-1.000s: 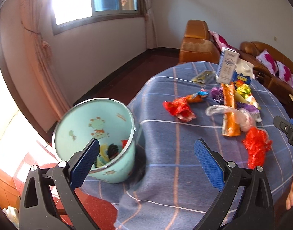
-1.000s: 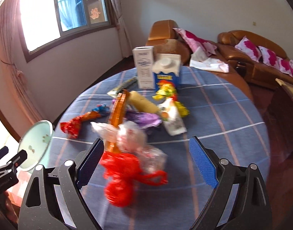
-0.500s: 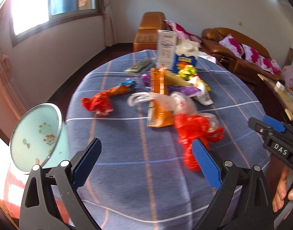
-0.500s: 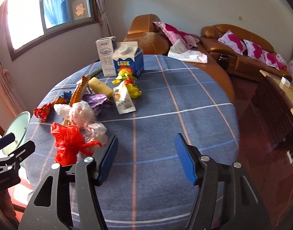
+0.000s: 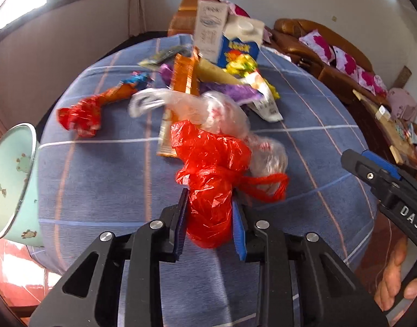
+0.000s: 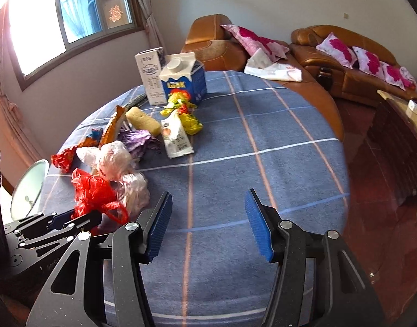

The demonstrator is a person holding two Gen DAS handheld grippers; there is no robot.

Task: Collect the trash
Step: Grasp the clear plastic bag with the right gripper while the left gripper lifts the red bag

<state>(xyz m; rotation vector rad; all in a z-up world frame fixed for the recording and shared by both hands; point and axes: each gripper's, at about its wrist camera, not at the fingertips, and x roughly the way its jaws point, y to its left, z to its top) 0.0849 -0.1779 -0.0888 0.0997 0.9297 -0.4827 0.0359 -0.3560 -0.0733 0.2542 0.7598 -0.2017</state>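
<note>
My left gripper [image 5: 209,219], spread wide over the tablecloth half a second ago, has now closed on the red plastic bag [image 5: 211,174], pads pinching its lower bunch at the near edge of the table [image 5: 99,169]. So I judge the pickup done and the green bin [image 5: 9,179] at left comes next. My right gripper [image 6: 207,224] hangs wide open, holding nothing

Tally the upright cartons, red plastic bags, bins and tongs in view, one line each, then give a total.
Upright cartons: 2, the white carton and the blue carton.
Red plastic bags: 1, the red plastic bag.
Bins: 1, the pale green bin.
Tongs: 2, the left tongs shut on the red bag, the right tongs open.
Total: 6.
</note>
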